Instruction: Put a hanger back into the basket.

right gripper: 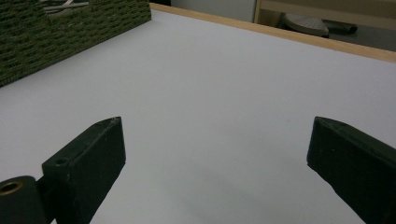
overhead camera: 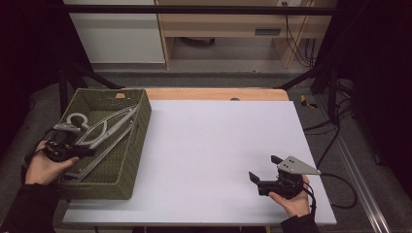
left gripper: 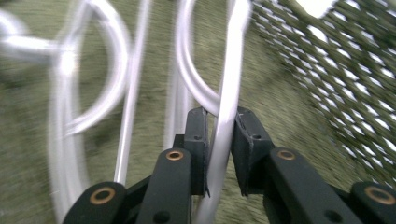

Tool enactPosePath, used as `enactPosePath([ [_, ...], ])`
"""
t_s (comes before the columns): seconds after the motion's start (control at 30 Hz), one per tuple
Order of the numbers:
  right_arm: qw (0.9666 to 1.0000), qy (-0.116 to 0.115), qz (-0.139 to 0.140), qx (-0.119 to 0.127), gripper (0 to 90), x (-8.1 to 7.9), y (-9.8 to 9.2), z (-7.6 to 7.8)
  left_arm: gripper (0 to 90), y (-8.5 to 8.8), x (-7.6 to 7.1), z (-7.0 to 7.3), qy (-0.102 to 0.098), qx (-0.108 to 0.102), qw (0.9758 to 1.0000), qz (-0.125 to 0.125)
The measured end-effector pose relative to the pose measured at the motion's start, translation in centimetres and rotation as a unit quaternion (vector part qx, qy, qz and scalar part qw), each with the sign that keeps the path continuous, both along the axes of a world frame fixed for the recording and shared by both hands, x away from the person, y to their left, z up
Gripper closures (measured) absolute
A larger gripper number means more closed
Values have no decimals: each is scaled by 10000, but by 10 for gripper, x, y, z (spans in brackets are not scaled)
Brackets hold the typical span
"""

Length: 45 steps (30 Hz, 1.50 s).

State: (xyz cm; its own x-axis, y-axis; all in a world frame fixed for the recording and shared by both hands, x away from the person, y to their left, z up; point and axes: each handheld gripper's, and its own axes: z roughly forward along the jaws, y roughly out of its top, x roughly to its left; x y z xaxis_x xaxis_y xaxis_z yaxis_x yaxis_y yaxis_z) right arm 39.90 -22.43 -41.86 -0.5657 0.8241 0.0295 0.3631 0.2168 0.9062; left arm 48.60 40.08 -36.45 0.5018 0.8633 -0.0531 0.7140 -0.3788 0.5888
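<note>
The left tool [left gripper: 219, 154] was clamped on a bar of a metal hanger [left gripper: 226, 93] inside the green basket [overhead camera: 124, 170] at the counter's [overhead camera: 218, 145] left end, among other hangers [overhead camera: 104, 128] lying there. The step looked like lifting one hanger free. The next move likely called for a steady raise, easing it clear of the tangled wires and the basket wall. The right tool [overhead camera: 265, 170] rested on the counter, well apart, jaws spread and empty.
</note>
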Motion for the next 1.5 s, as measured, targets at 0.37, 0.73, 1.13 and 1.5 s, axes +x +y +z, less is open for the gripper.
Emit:
enactPosePath([
  [0.37, 10000, -16, -12, 23, 49, 0, 0, 1, 754, 13, 5, 12, -415, -88, 9967, 693],
  [0.73, 10000, -25, -9, 39, 50, -1, 0, 2, 768, 23, 11, 4, -179, -148, 9954, 928],
  [1.13, 10000, -75, -35, 56, 50, -1, -1, 3, 501, 10, -11, 25, -1164, -138, 9885, 960],
  [1.5, 9996, -189, -66, 180, 46, -1, -3, 6, 270, -58, -48, 33, -2049, -1081, 9727, 141],
])
